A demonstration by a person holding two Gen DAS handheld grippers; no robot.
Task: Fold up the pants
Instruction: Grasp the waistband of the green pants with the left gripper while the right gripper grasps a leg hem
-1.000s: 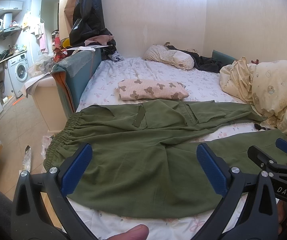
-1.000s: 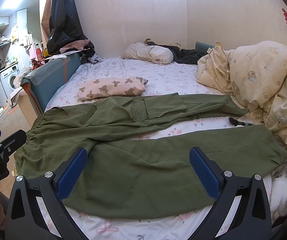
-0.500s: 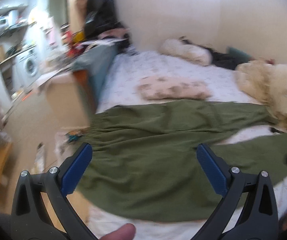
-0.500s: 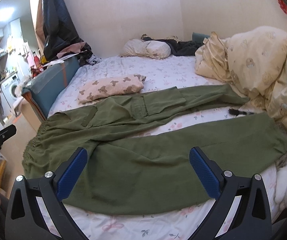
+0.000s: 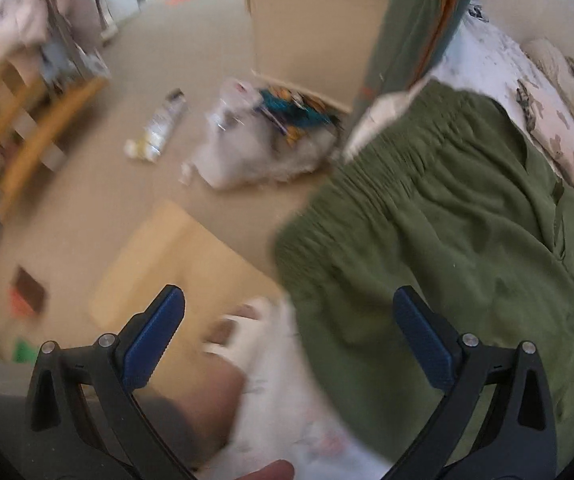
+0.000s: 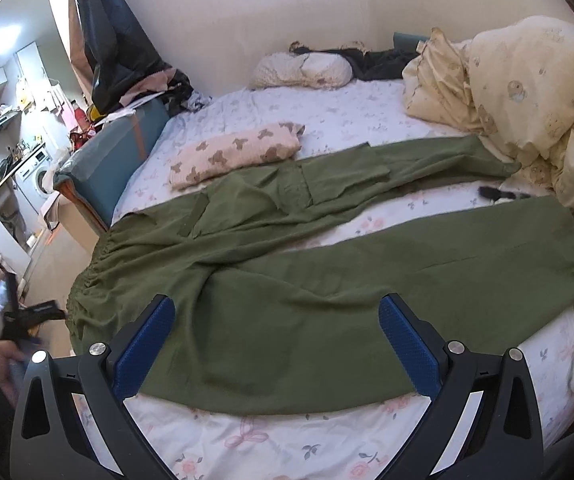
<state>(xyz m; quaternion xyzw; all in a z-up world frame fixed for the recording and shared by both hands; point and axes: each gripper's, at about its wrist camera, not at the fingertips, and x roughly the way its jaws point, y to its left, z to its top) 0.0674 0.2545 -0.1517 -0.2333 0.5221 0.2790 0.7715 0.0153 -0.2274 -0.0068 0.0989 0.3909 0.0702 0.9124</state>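
Olive green pants (image 6: pixel 287 280) lie spread flat on the bed, waistband (image 6: pixel 91 272) at the left edge, both legs running right and parted in a V. My right gripper (image 6: pixel 277 344) is open and empty, hovering over the near leg at the front of the bed. My left gripper (image 5: pixel 289 340) is open and empty, tilted down over the bed's left corner by the elastic waistband (image 5: pixel 371 184). It also shows blurred at the far left of the right wrist view (image 6: pixel 19 316).
A bear-print pillow (image 6: pixel 239 150) lies behind the pants. A cream duvet (image 6: pixel 527 92) is heaped at the right. A teal footboard (image 6: pixel 119 148) stands at the left. The floor (image 5: pixel 147 208) holds a bottle (image 5: pixel 159 126), a plastic bag (image 5: pixel 247 140) and a cardboard box (image 5: pixel 167 264).
My left gripper has swung sharply left and tilted down, from facing across the bed to facing the waistband and floor. My right gripper has shifted slightly. The pants have not moved.
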